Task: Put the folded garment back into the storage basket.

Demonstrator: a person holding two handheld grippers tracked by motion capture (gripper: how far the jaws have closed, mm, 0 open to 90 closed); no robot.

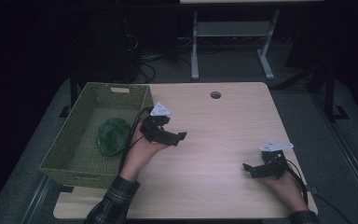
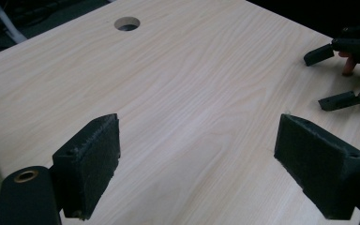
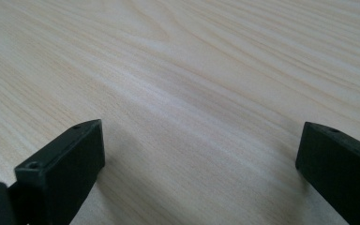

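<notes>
A green woven basket (image 1: 72, 171) stands on the left part of the wooden table (image 1: 223, 126). A rumpled green object (image 1: 113, 136) lies inside it. Just right of the basket's near corner, my left gripper (image 1: 177, 139) is held over the table, open and empty. In its own view my left gripper (image 2: 197, 145) has bare wood between the wide-apart pads (image 2: 91, 164). My right gripper (image 1: 247, 170) rests low near the table's front right, also open. In its own view my right gripper (image 3: 201, 150) has nothing between its jaws. The right gripper (image 2: 319, 79) also appears far off in the left gripper view.
A round cable hole (image 1: 215, 95) sits near the table's far edge, also seen as the hole (image 2: 127, 23) in the left gripper view. Behind the table stand a white desk frame (image 1: 195, 51) and floor cables (image 1: 144, 65). Wide bare wood lies between the grippers.
</notes>
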